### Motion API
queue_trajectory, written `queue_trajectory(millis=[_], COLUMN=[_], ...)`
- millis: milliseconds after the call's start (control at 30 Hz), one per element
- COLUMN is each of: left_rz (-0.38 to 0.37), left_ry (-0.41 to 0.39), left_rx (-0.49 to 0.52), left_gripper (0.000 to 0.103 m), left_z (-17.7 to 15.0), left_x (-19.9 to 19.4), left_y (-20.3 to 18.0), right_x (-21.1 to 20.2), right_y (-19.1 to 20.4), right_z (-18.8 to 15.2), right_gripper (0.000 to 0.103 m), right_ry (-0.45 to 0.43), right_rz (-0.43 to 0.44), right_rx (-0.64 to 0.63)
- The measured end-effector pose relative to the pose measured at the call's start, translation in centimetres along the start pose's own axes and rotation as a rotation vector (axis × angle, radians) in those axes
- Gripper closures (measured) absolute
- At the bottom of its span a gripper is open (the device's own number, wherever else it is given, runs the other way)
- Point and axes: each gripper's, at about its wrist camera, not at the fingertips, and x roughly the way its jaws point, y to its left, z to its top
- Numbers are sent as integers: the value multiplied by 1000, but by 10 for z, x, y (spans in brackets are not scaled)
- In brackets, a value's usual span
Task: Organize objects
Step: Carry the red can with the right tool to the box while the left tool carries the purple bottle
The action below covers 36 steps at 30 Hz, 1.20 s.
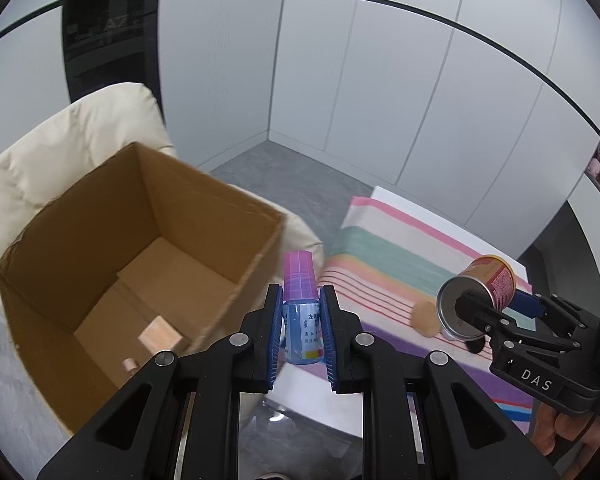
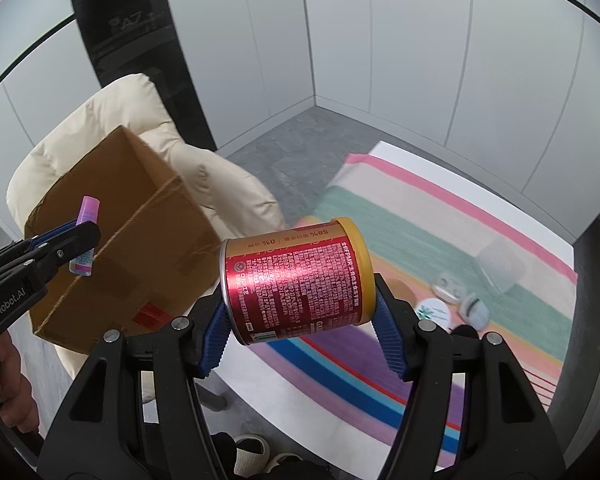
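My left gripper (image 1: 301, 312) is shut on a small blue bottle with a pink cap (image 1: 300, 304), held upright just right of the open cardboard box (image 1: 140, 240). It also shows in the right wrist view (image 2: 85, 236). My right gripper (image 2: 300, 316) is shut on a red and gold can (image 2: 296, 276), held on its side above the striped cloth (image 2: 420, 220). The can also shows in the left wrist view (image 1: 480, 296). A wooden block (image 1: 158, 338) lies in the box.
The box rests on a cream padded chair (image 2: 140, 128). On the cloth lie a round wooden disc (image 1: 424, 318), a white round lid (image 2: 434, 310), a clear plastic container (image 2: 500, 266) and small grey pieces (image 2: 474, 312). Slippers (image 2: 252, 454) are on the floor.
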Motion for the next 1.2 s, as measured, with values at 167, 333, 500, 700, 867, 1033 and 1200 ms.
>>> queue_trajectory(millis=[167, 333, 500, 700, 867, 1033, 1200], left_rz=[29, 64, 97, 129, 164, 201, 244], left_ry=[-1, 3, 14, 20, 2, -50, -106], left_rx=[-26, -49, -82, -83, -93, -95, -160], left_gripper=[84, 84, 84, 83, 72, 30, 0], left_z=[-3, -8, -13, -21, -27, -28, -32], left_x=[-6, -10, -13, -16, -21, -41, -56], left_y=[24, 47, 73, 95, 111, 124, 144], right_x=[5, 7, 10, 14, 19, 23, 26], right_y=[23, 54, 81, 108, 132, 153, 174], right_z=[6, 11, 14, 17, 20, 21, 23], right_gripper=[37, 37, 37, 37, 37, 37, 37], right_ry=[-2, -17, -18, -13, -14, -13, -13], right_rz=[29, 60, 90, 119, 141, 154, 167], right_rx=[-28, -94, -128, -154, -185, -217, -246])
